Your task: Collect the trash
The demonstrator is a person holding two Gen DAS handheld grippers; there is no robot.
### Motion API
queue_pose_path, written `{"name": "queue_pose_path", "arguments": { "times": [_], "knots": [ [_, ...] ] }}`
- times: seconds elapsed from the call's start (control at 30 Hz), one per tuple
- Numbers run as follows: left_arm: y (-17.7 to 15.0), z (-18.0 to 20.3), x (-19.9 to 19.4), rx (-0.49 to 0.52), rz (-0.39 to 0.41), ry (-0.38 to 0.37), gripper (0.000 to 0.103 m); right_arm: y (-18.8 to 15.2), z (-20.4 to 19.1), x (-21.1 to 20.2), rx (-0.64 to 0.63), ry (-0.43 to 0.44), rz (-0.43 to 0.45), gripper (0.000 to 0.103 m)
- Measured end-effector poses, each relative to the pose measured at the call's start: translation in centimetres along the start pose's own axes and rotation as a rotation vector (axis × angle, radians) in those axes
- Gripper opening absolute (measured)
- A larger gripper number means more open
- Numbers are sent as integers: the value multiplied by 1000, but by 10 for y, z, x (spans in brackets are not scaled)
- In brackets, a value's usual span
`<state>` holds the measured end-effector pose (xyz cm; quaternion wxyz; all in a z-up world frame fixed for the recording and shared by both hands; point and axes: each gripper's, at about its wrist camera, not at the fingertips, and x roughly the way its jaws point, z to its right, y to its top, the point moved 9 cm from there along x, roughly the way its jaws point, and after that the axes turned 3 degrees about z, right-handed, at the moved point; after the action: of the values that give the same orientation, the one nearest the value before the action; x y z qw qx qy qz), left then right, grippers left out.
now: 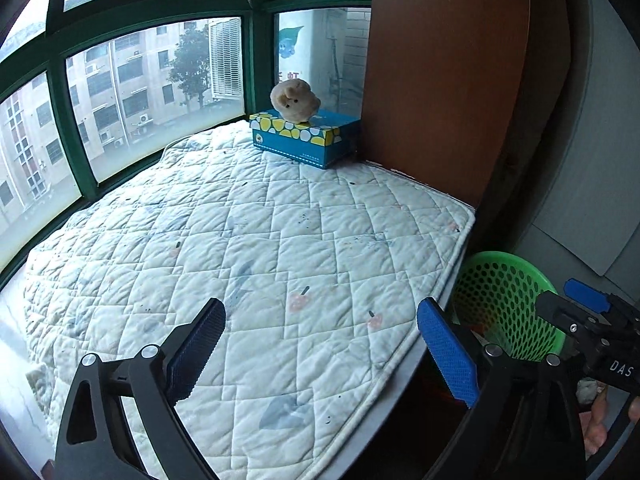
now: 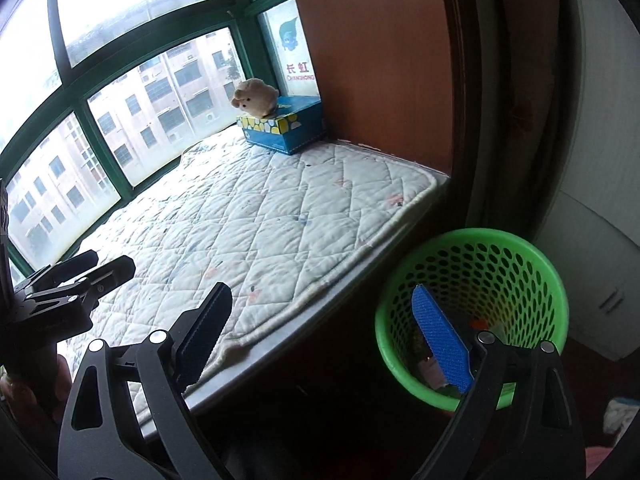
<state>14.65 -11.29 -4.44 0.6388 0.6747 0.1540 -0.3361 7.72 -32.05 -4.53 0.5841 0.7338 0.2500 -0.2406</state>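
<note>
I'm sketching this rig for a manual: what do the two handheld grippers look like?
Both match: the left gripper and right gripper have black angular linkage arms with triangular cut-outs and silver pivot bolts, each ending in flat blue fingers with a fine grid texture. White "DAS" lettering marks the right one's body. No cables visible.

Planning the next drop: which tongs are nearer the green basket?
Right. The right tongs hang open beside its rim, one finger across the green basket; the left tongs sit open over the quilted mat.
</note>
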Motion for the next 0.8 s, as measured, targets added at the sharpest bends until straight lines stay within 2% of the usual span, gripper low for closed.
{"name": "queue_pose_path", "arguments": {
  "times": [0.17, 0.4, 0.63, 0.8],
  "knots": [
    [-4, -20, -8, -32, 13, 47, 94, 2, -12, -5, -63, -44, 23, 93],
    [-11, -42, -19, -70, 23, 96, 94, 0, -22, -9, -96, -57, 31, 96],
    [-16, -50, -26, -65, 37, 139, 95, -1, -27, -9, -105, -70, 32, 98],
    [-17, -52, -28, -76, 39, 144, 95, -1, -30, -9, -120, -99, 37, 98]
  ]
}}
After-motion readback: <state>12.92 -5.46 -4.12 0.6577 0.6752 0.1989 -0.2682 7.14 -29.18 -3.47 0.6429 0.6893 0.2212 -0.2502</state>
